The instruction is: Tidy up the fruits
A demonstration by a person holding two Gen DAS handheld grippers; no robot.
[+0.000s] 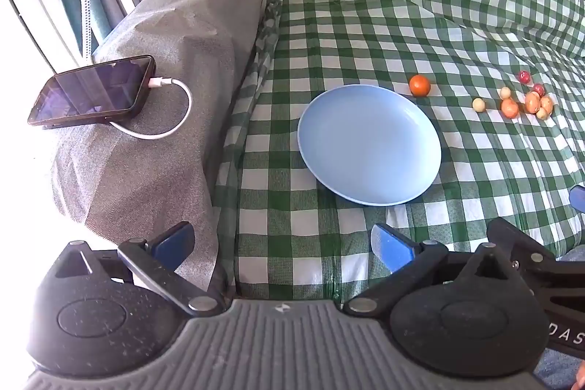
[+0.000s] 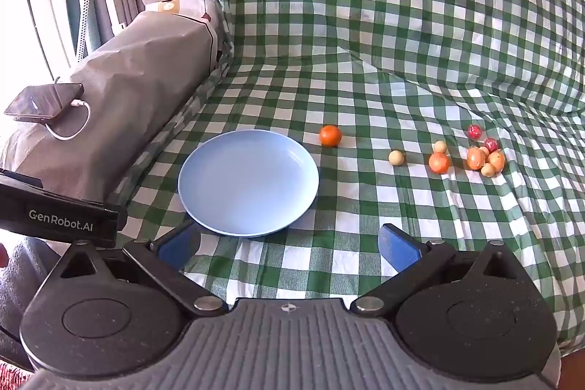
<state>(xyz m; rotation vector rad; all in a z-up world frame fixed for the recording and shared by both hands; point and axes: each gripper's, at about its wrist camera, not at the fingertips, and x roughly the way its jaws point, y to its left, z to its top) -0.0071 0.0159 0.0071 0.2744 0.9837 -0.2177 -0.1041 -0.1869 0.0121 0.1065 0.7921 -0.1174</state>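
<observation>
- A green-and-white checked cloth (image 2: 365, 90) covers a soft, sofa-like seat; no desk is in view.
- A light blue plate (image 2: 248, 183) lies flat on the cloth, with nothing on it.
- One orange-red fruit (image 2: 330, 135) sits near the plate's far right rim, apart from it.
- Further right lie a pale round fruit (image 2: 396, 157), an orange fruit (image 2: 439, 163) with a second pale one just behind it, then a cluster of small fruits (image 2: 485, 159) touching one another, with two small red ones at its far side.
- The left gripper (image 1: 281, 243) has its jaws spread wide and holds nothing.
- The right gripper (image 2: 289, 243) is likewise wide apart and empty, low in front of the plate.
- A phone (image 1: 91, 90) on a white charging cable rests on the grey-covered armrest at left.
- Judged from this, sorting has not begun: every fruit is off the plate.
</observation>
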